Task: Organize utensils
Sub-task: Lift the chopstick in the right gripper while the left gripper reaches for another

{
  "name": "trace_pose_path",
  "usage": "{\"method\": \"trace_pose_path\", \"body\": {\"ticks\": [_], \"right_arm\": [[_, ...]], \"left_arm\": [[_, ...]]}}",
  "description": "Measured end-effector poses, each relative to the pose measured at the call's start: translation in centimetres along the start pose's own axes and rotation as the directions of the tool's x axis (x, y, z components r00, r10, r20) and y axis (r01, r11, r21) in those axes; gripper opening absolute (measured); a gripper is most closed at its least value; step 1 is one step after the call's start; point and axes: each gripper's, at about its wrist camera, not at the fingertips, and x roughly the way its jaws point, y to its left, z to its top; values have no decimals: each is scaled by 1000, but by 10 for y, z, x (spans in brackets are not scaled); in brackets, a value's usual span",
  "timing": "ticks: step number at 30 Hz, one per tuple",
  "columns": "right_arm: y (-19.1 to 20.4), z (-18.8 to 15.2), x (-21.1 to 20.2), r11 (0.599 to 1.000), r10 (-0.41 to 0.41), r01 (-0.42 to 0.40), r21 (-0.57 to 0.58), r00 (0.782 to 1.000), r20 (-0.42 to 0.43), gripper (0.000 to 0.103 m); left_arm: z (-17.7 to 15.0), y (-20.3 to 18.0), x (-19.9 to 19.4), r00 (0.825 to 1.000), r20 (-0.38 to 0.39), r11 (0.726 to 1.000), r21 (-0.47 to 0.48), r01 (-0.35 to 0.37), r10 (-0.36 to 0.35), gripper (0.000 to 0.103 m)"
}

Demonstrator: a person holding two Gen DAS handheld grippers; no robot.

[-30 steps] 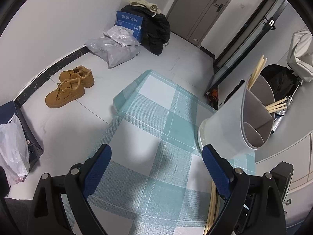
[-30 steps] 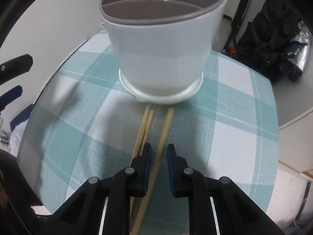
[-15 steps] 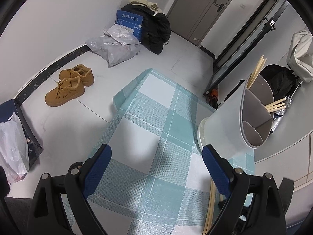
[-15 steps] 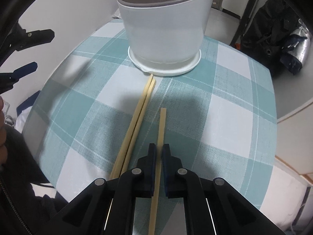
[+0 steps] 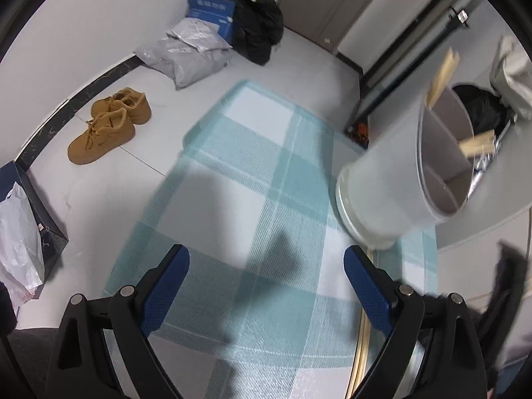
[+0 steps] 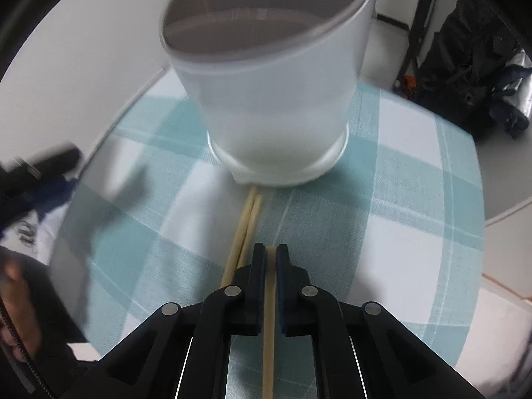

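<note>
We're over the teal checked tablecloth [image 6: 399,179], and the white utensil holder [image 6: 276,106] fills the upper centre of the right wrist view. Below its base, two loose chopsticks [image 6: 244,229] lie side by side, running down to just left of our right gripper [image 6: 271,256]. That gripper is pinching a single chopstick [image 6: 268,332] at lower centre. In the left wrist view our left gripper [image 5: 266,282] is spread wide over bare cloth, the holder at right.
</note>
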Motion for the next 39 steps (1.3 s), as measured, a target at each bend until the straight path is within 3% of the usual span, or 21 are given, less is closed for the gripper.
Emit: {"method": "trace_pose_path", "body": {"ticks": [3, 6, 11, 17, 21, 27, 30, 33, 39], "right_arm": [[-15, -2, -18, 998, 32, -36, 51, 998, 63, 5], [-45, -6, -40, 979, 72, -99, 177, 986, 149, 5], [-102, -19, -62, 841, 225, -351, 412, 919, 323, 5], [-124, -52, -72, 765, 261, -472, 438, 849, 460, 5], [-145, -67, -71, 699, 300, -549, 458, 807, 509, 5], [-143, -83, -86, 708, 306, -574, 411, 774, 555, 5], [-146, -86, -83, 703, 307, -572, 422, 779, 546, 5], [-149, -90, -85, 689, 312, -582, 432, 776, 548, 5], [-138, -88, -95, 759, 274, -526, 384, 793, 545, 5]], "left_arm": [[-11, -19, 2, 1000, -20, 996, 92, 2, 0, 91], [-27, -42, 3, 999, -29, 978, 208, -15, 21, 91], [-44, -63, 3, 999, -33, 953, 301, -18, 29, 91], [-47, -67, 20, 993, -88, 954, 296, -45, 74, 91], [-49, -74, 29, 986, -90, 935, 340, -103, 142, 91], [-46, -81, 32, 980, -105, 920, 374, -118, 168, 91], [-48, -85, 34, 975, -126, 910, 398, -120, 184, 91], [-52, -87, 38, 959, -126, 881, 440, -174, 252, 92], [-55, -75, 30, 953, -158, 888, 426, -172, 260, 91]]}}
